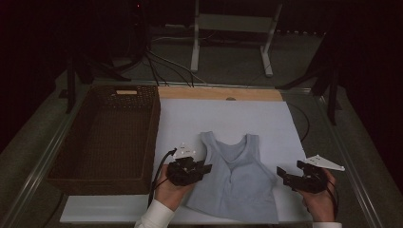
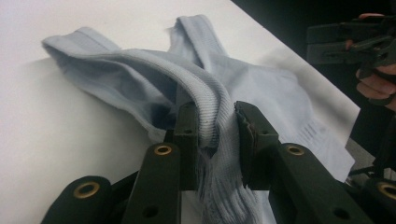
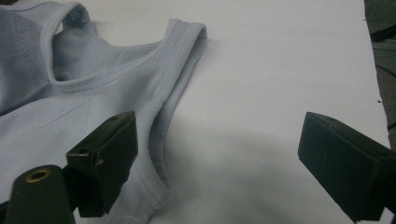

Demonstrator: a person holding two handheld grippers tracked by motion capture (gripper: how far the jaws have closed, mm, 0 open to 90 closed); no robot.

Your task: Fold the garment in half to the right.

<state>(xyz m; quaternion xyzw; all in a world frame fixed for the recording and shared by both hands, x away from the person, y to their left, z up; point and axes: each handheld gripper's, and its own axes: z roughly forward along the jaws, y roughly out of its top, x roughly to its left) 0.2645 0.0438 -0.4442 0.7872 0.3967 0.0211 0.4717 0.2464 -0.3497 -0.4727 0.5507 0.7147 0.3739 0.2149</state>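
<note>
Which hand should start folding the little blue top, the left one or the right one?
Probably the left. The left gripper is already clamped on the ribbed armhole edge of the top, lifting it off the white sheet. The right gripper is open beside the top's other armhole, holding nothing.

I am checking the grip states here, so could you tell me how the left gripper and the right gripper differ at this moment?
The left gripper has its jaws pinched on the ribbed armhole edge of the light blue tank top, while the right gripper stands wide open with nothing between its jaws. The left gripper lifts a fold of the fabric off the white sheet; the right gripper hovers beside the top's other armhole, apart from it. Both are black, hand-held, and flank the garment.
</note>
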